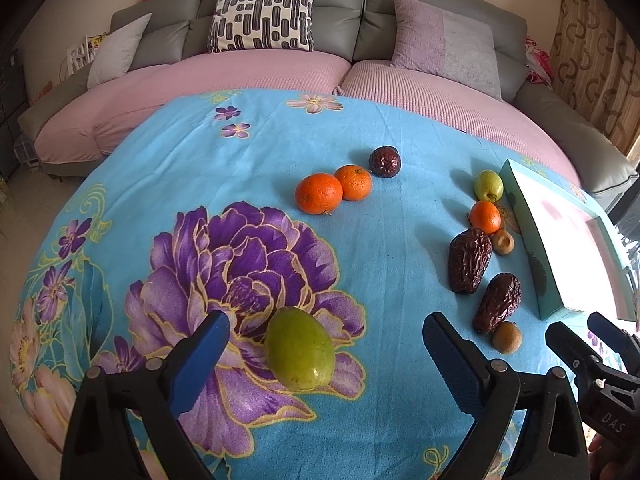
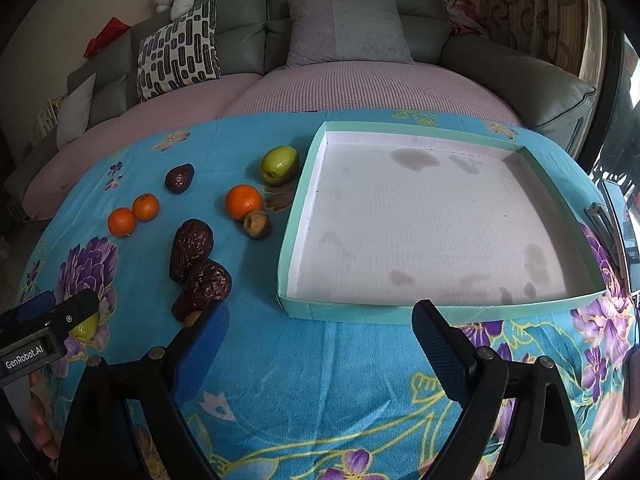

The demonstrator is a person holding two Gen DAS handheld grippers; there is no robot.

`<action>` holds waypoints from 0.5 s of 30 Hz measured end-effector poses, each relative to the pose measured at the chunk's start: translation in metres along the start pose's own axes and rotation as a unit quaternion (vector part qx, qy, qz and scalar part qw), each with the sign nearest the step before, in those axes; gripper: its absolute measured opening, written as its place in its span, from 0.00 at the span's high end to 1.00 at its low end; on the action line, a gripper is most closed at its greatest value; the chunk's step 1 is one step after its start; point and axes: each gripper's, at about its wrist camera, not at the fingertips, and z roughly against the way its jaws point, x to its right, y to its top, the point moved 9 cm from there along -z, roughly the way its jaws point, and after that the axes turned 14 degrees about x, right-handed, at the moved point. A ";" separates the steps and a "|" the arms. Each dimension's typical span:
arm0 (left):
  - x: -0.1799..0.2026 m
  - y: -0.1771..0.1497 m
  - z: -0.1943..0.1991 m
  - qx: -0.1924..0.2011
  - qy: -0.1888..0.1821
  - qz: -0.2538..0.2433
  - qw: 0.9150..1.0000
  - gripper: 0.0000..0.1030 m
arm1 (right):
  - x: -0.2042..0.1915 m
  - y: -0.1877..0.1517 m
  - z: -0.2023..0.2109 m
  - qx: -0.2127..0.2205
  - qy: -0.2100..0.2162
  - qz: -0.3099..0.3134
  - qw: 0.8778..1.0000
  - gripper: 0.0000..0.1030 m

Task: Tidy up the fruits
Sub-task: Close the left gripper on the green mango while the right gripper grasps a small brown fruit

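The left tongs (image 1: 326,354) are gaping wide around a green fruit (image 1: 300,349), gripping nothing. The right tongs (image 2: 320,334) are hanging open and empty before the tray (image 2: 340,314). Nothing is lying in the tray yet; oranges, dates and small fruits are all waiting on the tabletop (image 2: 320,380), leaving open cloth between them.

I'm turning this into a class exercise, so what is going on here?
A person holds two grippers over a blue floral cloth strewn with fruit. The open left gripper straddles a large green oval fruit without gripping it. The open right gripper hangs before the shallow teal-rimmed white tray, which holds no fruit yet.
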 end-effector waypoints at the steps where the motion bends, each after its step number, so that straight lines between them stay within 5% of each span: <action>1: -0.001 -0.001 -0.001 -0.002 0.002 0.002 1.000 0.06 | -0.007 -0.001 -0.001 -0.003 0.009 0.005 1.000 0.10; 12: -0.010 -0.017 -0.013 -0.031 0.009 0.015 0.999 0.21 | -0.064 -0.016 -0.008 -0.015 0.078 0.054 0.995 0.10; 15: -0.014 -0.020 -0.014 -0.038 0.011 0.023 0.999 0.30 | -0.074 -0.024 -0.014 -0.028 0.089 0.061 0.994 0.19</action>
